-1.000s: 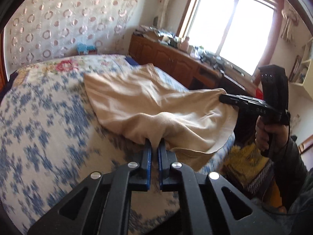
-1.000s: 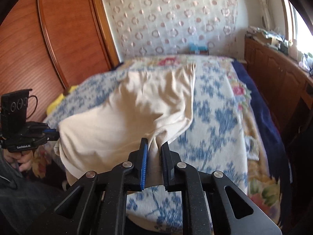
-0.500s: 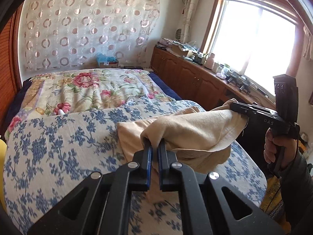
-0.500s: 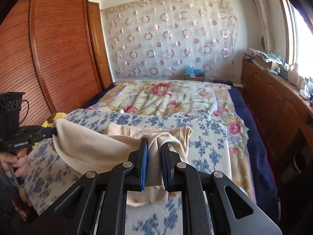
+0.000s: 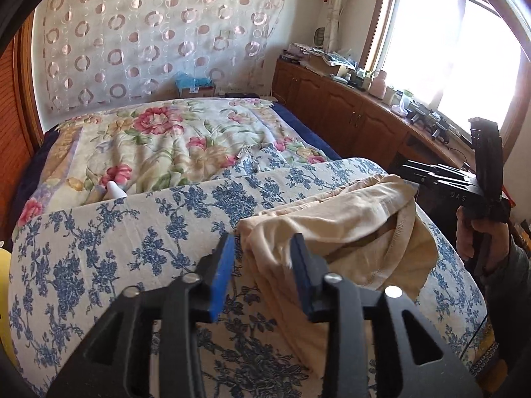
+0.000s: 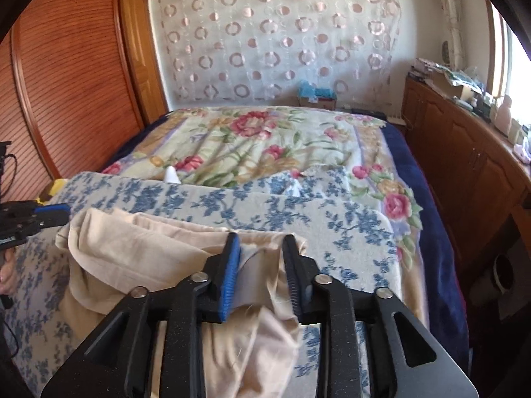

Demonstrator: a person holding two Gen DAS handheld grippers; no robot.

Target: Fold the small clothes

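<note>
The left gripper (image 5: 264, 248) was opening, its blue-padded jaws standing apart over the near edge of the bed. Between them lay the left end of the cream garment (image 5: 348, 229), a fold of cloth that sat in the gap; the left pad stood clear of it, while whether the cloth brushed the right pad could not be told. The garment lay doubled over on the blue-flowered sheet (image 5: 99, 242), its hemmed edge turned up and spread toward the right, with one corner hanging toward the bed's edge.

Further right in the left wrist view, the right gripper (image 5: 406, 169) reached in just past the garment's far end, held in the person's hand (image 5: 478, 235) by a dark sleeve.

In the right wrist view the right gripper (image 6: 260, 248) was also opening, jaws parted. The cream garment (image 6: 132, 248) ran up between them, loose in the gap, and no pad could be seen pressing on it; below the jaws it dropped off the near edge in a crumpled fold. From there the cloth stretched leftward across the sheet to the left gripper (image 6: 64, 212), whose blue tip sat just beside the garment's upper left corner. Beyond, a rose-patterned blanket (image 6: 252, 146) covered the rest of the bed.
</note>
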